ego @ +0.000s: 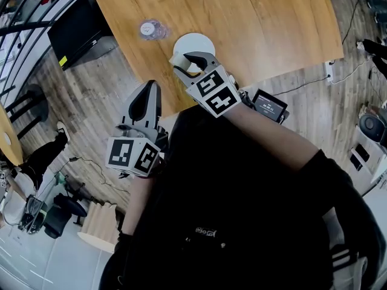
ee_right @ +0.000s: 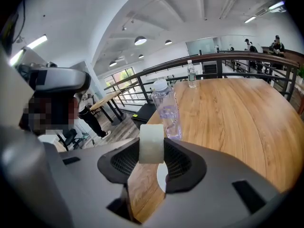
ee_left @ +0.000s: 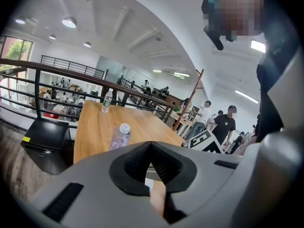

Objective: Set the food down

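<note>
A pale cream block of food [ee_right: 151, 144] stands upright between the pads of my right gripper [ee_right: 152, 152], which is shut on it. In the head view that gripper [ego: 186, 65] holds the food [ego: 179, 61] just above the near rim of a round white plate [ego: 195, 41] on the wooden table [ego: 254, 17]. Part of the plate [ee_right: 162, 178] shows below the jaws. My left gripper [ego: 147, 95] hangs off the table's near edge, left of the right one. Its jaws [ee_left: 151, 150] meet with nothing between them.
A clear water bottle [ego: 152, 29] stands just left of the plate, also seen as the bottle [ee_right: 167, 109] and the bottle [ee_left: 120, 136]. A second bottle [ee_right: 191, 74] stands at the table's far edge by a railing. A black box [ego: 78, 26] sits on the floor at the left.
</note>
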### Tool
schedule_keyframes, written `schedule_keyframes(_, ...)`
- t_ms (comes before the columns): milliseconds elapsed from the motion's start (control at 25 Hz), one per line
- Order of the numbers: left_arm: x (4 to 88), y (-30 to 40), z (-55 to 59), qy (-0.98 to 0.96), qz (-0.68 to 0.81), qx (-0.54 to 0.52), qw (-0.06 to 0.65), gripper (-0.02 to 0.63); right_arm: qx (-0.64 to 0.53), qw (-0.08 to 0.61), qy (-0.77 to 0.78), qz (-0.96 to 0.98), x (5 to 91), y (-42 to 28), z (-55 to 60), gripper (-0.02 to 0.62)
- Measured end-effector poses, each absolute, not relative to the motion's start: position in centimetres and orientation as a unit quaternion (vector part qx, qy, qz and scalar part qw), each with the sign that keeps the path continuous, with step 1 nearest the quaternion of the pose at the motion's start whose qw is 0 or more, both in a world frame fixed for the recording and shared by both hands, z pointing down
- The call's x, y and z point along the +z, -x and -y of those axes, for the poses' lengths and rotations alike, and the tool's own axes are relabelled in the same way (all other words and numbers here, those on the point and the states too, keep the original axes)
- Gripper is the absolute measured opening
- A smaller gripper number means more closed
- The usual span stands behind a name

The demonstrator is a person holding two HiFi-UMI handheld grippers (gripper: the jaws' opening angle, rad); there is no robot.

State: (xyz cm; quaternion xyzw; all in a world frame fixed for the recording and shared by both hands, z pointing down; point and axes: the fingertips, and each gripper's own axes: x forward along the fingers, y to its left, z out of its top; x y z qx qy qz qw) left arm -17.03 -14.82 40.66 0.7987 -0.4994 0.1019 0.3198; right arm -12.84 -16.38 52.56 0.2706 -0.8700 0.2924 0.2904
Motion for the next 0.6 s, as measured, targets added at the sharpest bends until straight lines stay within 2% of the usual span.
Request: schedule_keyframes(600,41.7,18.2,14.6,-0.784,0.513,0.099,0.334,0.005,0.291,0.355,-0.261,0.849,58.8,12.7,16.2,0.166)
